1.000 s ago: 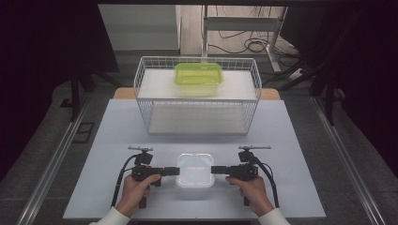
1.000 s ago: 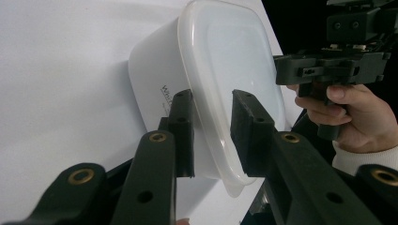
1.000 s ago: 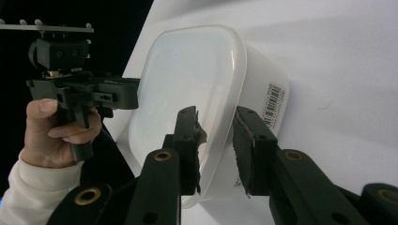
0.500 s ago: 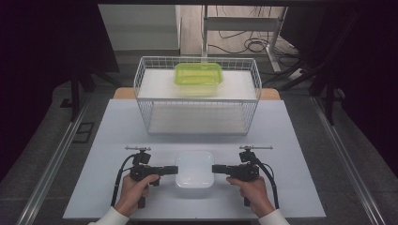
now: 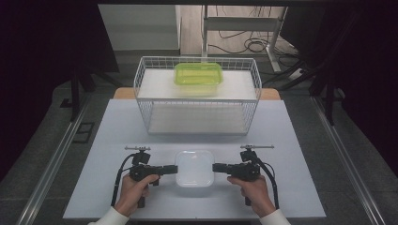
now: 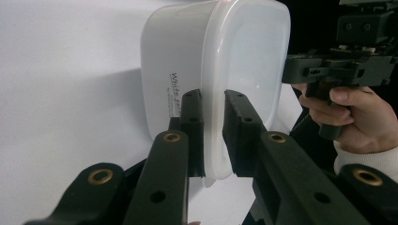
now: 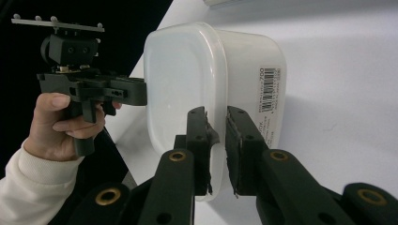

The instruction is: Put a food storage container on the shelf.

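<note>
Now I have the left gripper [image 5: 170,169] and right gripper [image 5: 219,168], jaws just closing, pinching opposite rims of the lidded white food container [image 5: 195,167] on the near table [image 5: 117,126]. I should lift both evenly, keeping it level toward the far wire basket [image 5: 197,101].

A white, translucent plastic box [image 5: 194,167] with rounded corners is seen on the near part of the white table [image 5: 112,136], in front of the wire basket [image 5: 197,101]. It is closed by a matching lid and is gripped at its lid rim on two opposite sides. A printed label with a barcode [image 7: 269,89] is carried on one side wall, and a line of dark lettering [image 6: 174,91] on the opposite wall. The box is kept level, its lid facing up.
</note>
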Demonstrator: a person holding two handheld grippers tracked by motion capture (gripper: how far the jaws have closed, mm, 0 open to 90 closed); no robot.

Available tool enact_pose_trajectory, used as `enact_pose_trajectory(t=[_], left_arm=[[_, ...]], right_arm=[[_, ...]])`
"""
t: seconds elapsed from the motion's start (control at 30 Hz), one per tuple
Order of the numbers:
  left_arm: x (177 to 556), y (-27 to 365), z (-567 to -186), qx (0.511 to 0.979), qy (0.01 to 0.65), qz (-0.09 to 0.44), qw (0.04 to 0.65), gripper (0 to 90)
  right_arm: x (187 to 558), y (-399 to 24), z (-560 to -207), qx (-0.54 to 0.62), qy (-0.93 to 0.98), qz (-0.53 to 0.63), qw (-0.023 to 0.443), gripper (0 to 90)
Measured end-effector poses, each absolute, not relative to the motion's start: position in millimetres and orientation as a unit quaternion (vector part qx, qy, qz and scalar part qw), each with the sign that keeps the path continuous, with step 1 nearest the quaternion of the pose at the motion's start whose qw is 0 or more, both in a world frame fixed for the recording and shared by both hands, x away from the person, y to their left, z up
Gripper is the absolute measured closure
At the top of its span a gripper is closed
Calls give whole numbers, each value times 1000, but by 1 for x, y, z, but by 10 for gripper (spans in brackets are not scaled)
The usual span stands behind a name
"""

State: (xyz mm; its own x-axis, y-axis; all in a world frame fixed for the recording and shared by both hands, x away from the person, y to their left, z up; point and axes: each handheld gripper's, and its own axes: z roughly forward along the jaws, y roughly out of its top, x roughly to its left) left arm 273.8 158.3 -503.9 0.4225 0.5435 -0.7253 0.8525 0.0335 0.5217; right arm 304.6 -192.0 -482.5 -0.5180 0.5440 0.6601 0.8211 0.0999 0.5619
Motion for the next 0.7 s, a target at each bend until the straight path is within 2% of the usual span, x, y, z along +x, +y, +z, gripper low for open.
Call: enact_pose_trajectory(t=[0.7], left_arm=[[269,159,-482,691,491,-123,515,791]], right_arm=[[301,-190,-468,-444,-738,-496,114,794]])
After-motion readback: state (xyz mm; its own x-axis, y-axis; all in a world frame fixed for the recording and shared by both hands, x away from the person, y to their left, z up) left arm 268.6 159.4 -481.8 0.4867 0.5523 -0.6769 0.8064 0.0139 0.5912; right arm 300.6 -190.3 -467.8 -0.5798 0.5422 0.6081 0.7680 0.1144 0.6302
